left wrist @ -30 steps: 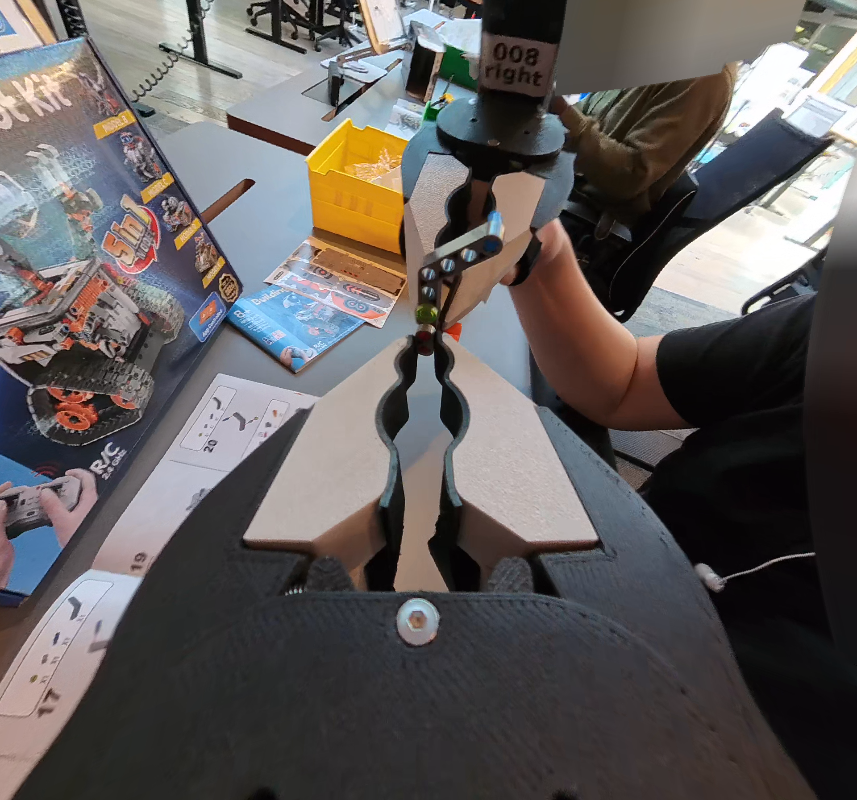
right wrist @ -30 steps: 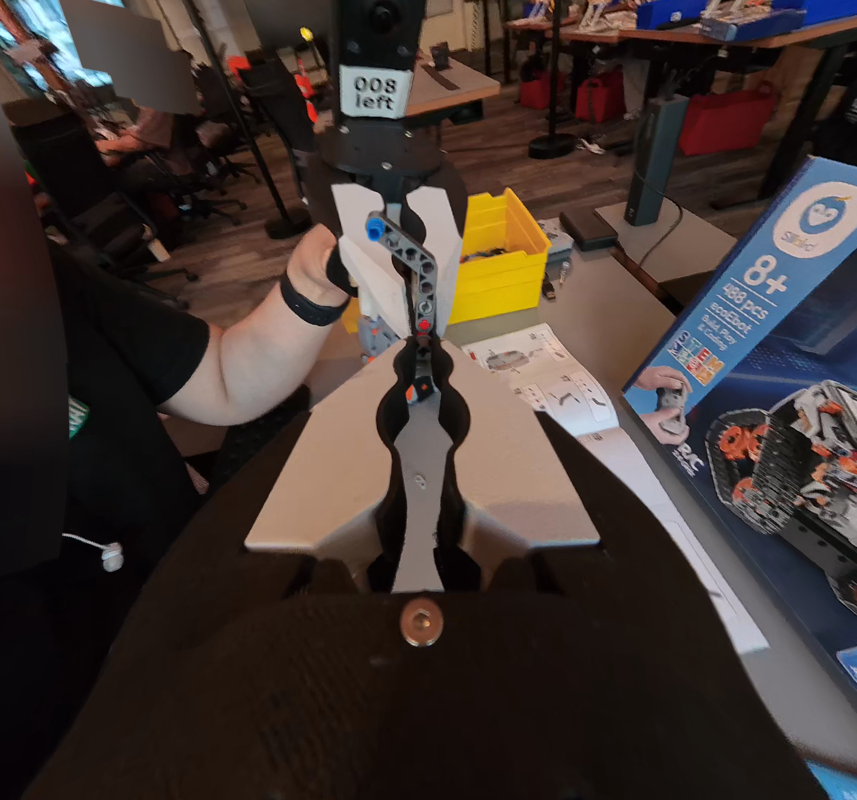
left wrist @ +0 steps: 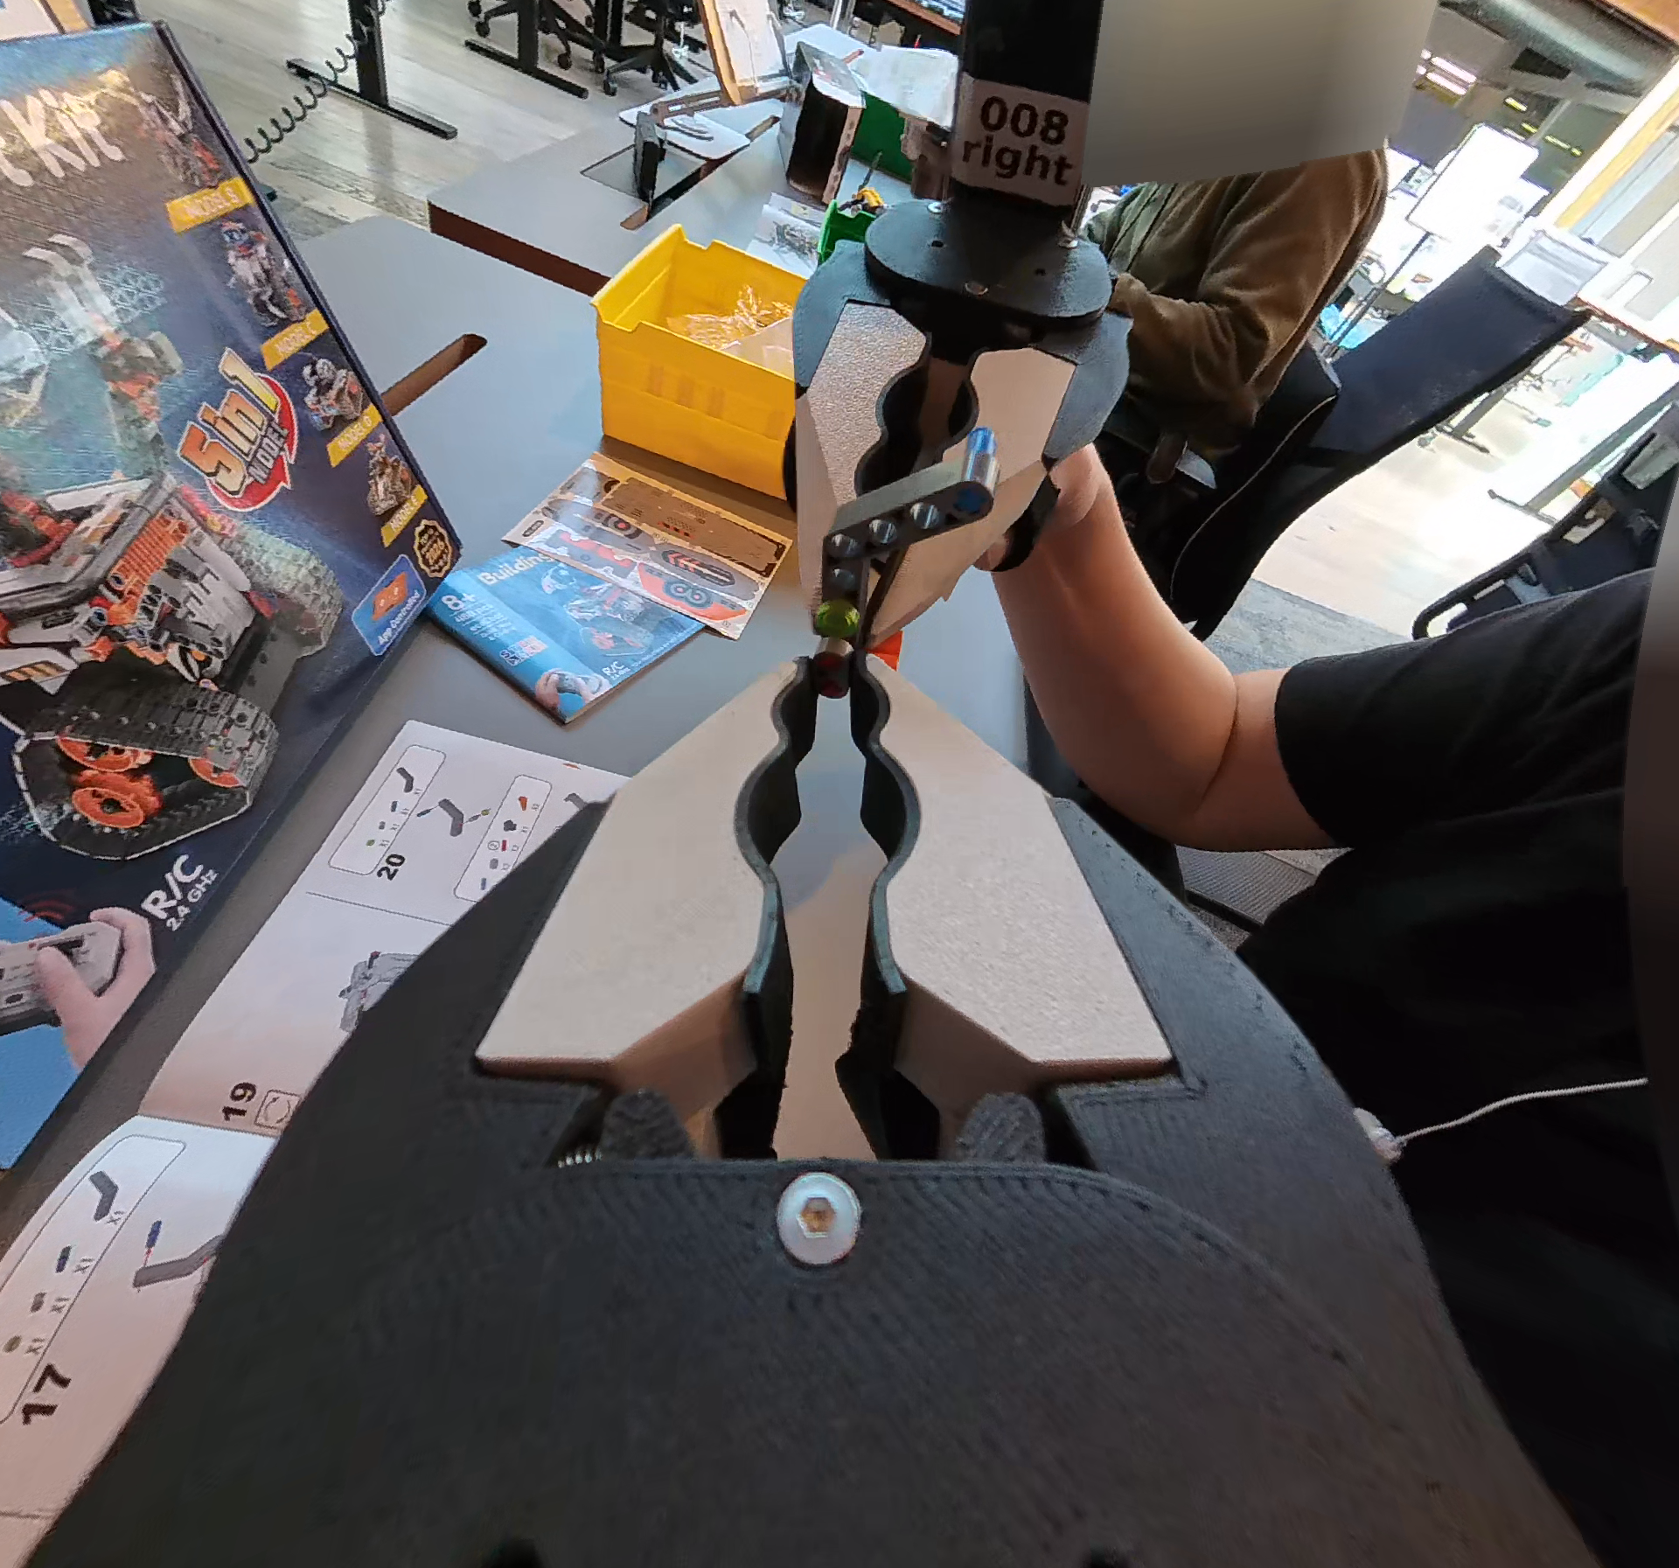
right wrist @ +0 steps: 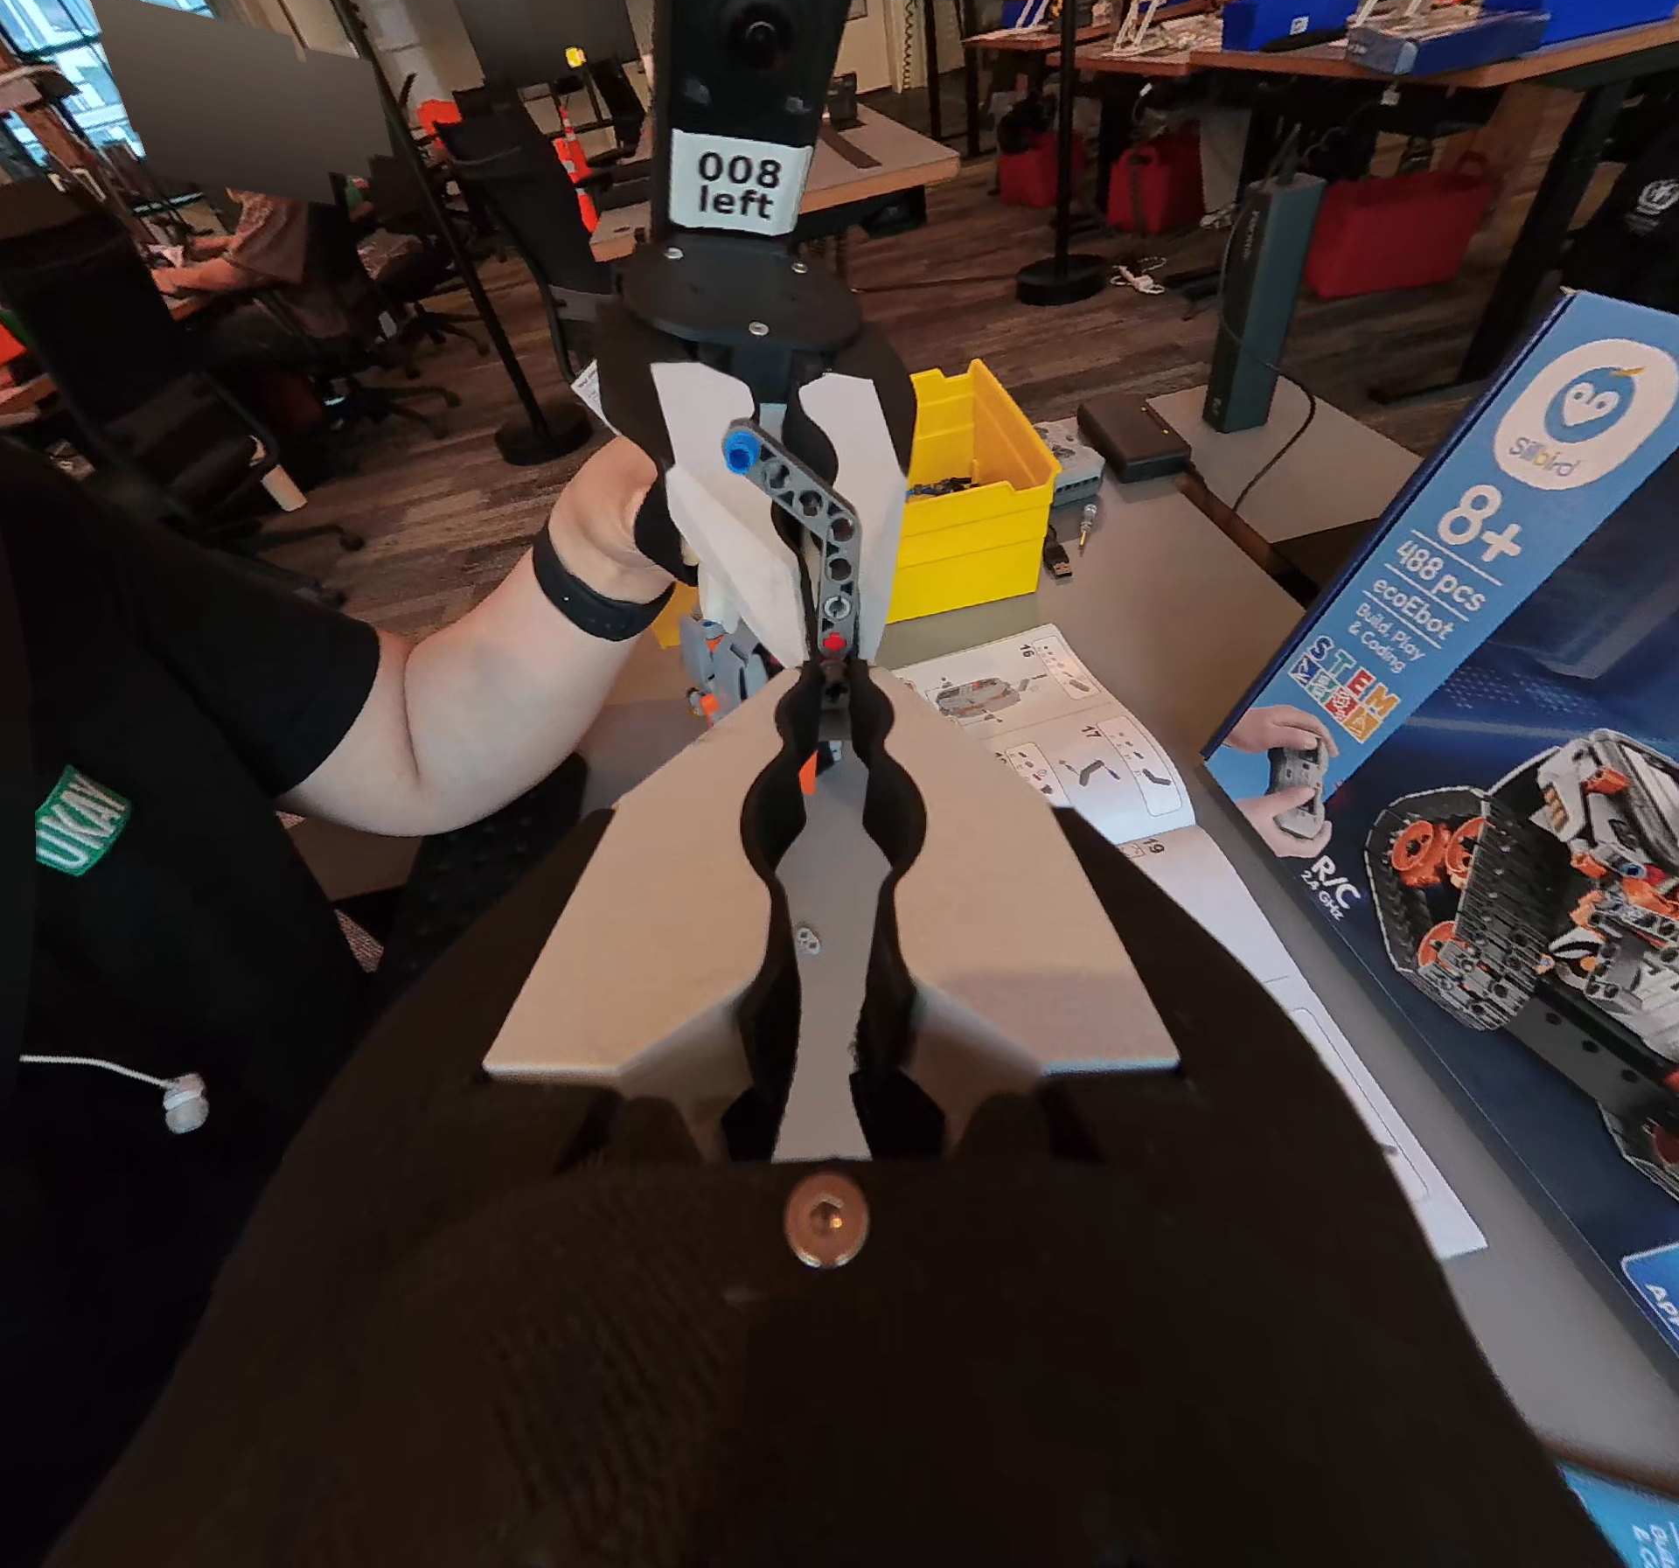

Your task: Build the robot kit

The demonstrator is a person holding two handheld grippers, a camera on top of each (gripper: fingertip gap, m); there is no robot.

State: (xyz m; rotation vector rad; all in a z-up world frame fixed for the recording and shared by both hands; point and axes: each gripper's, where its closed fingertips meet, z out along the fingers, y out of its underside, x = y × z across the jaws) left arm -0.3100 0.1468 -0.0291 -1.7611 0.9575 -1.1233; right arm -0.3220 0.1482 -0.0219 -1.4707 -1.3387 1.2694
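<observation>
Far left, a blue toy-kit box (left wrist: 136, 525) stands tilted on the grey table (left wrist: 509, 452). An open instruction sheet (left wrist: 409, 843) lies against its foot. A blue booklet (left wrist: 563, 634) and a sticker sheet (left wrist: 654, 552) lie beyond, and a yellow bin (left wrist: 690, 380) stands behind them. At centre the two tools meet tip to tip in the air, near the table edge. The left gripper (left wrist: 829, 679) is pressed together on a thin red-ended pin (left wrist: 829, 687). That pin runs up to a green bush (left wrist: 836, 616) at the lower end of a grey bent beam (left wrist: 895, 520). The right gripper (right wrist: 831, 675) appears to pinch that same lower end, though the contact is partly hidden. A blue peg (left wrist: 977, 479) sits in the beam's free end. Risk, as judged: both holds are at the very fingertips. Any misalignment between the tools could twist the pin free or swing the beam about its single clamped end. A released part could drop past the table edge.
</observation>
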